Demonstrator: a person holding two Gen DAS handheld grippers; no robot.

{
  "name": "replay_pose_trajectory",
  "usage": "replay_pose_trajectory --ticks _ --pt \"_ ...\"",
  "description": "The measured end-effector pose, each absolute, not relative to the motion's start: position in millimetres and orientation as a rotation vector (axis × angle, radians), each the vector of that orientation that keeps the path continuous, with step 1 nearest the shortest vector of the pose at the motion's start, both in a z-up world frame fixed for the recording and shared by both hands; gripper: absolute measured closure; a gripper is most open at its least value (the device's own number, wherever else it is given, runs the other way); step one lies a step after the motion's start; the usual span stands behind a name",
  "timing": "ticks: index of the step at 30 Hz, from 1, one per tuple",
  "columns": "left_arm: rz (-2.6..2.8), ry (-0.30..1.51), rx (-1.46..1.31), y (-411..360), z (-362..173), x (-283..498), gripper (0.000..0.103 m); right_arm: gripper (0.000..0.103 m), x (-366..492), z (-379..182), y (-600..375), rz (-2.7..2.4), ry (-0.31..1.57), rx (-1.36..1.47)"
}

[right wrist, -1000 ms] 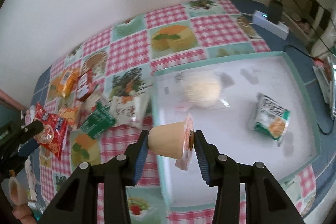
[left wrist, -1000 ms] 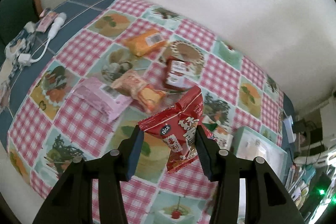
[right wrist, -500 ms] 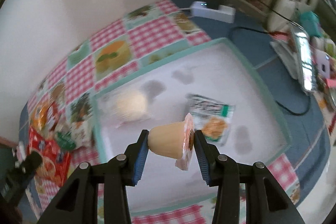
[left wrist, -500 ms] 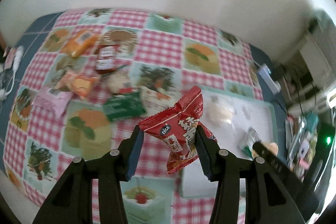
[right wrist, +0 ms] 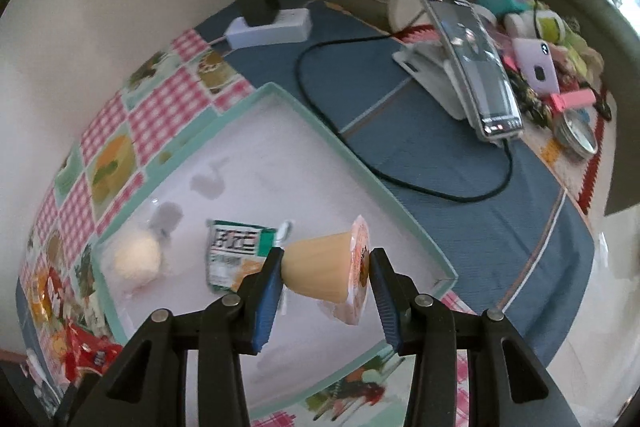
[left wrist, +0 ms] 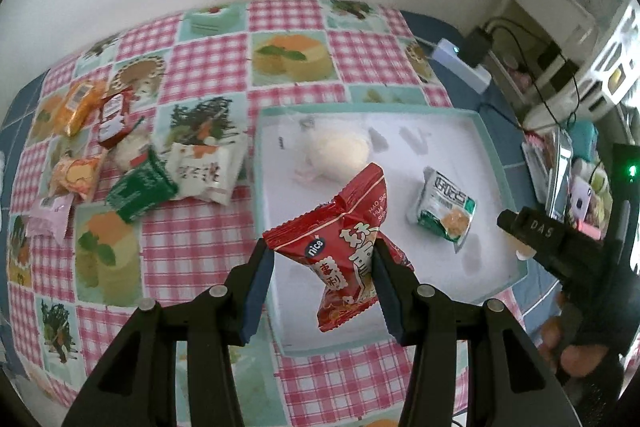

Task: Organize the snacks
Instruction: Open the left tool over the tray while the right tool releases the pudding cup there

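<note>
Both snacks carried over tray [left wrist: 494,163]; bun [left wrist: 340,153], green packet [left wrist: 444,213] beneath.

Green-and-white packet [right wrist: 236,254]: lower right corner hidden behind the right gripper's [right wrist: 325,277] pad and the jelly cup [right wrist: 326,269]. Red snack bag [left wrist: 345,251]: sides covered by left gripper's [left wrist: 323,281] pads. Snack pile [right wrist: 60,311] left of tray [right wrist: 400,203]: small, blurred.

Red snack packet [left wrist: 340,251] hangs crumpled over the near edge of the white tray [left wrist: 472,267], and the peach jelly cup [right wrist: 326,269] sits sideways above it too. Inside lie a wrapped round bun [left wrist: 338,155] and a green-white packet [left wrist: 444,213]; more snacks [left wrist: 140,163] are piled past its left edge.
</note>
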State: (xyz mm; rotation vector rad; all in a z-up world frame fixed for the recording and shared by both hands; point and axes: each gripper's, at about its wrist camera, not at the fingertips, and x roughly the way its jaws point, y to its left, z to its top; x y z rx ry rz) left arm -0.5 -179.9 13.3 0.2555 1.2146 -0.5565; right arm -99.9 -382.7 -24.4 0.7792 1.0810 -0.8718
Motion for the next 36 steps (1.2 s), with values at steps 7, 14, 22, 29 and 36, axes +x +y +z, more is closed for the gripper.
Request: replay_pose_trajectory --ticks 7,14,22,29,36 --pt "-0.565 1.243 0.309 -193 -3 -5 0.052 0.057 -106 -42 -387 -0.886 1.138 0.808" --pt "-0.579 1.275 0.33 -202 -18 -4 0.052 0.057 -111 -62 -390 -0.891 1.197 0.841" --pt "-0.531 1.303 0.33 -200 -27 3 0.026 0.056 -114 -68 -392 -0.911 1.213 0.854" --pt "-0.463 1.279 0.323 -188 -23 12 0.008 0.038 -108 -73 -395 -0.915 1.219 0.838" --pt "-0.366 1.291 0.24 -164 -22 31 0.008 0.018 -98 -67 -385 -0.904 1.221 0.753"
